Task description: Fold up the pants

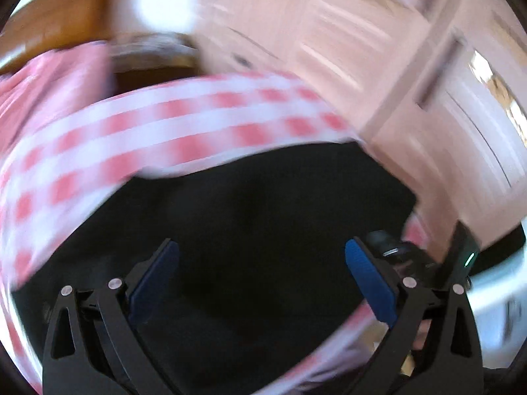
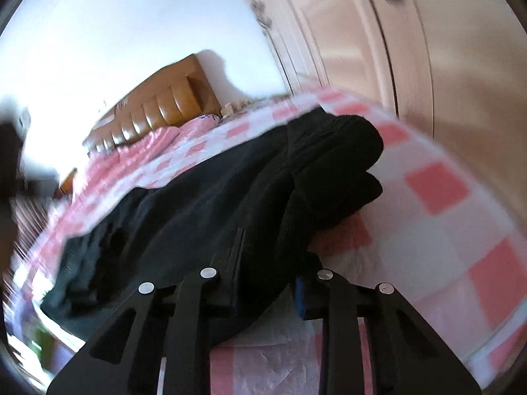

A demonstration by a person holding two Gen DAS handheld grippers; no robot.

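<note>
- right gripper (image 2: 266, 276) jaws pinched on the black pants (image 2: 197, 204) near the bed (image 2: 438, 177) edge
- left gripper (image 1: 262, 273) jaws wide, empty
- thick bunched fabric could slip out mid-fold

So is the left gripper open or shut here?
Open: the left gripper has its blue pads wide apart above the black pants, gripping nothing.

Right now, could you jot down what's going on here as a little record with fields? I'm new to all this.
surface: bed with a pink-and-white checked sheet
garment: black pants, spread on the sheet, bunched at the far end
left gripper: open, over the pants, gripping nothing
right gripper: shut on a fold of the pants
background: tan padded headboard, pale wardrobe doors
image quality: left view motion-blurred
</note>
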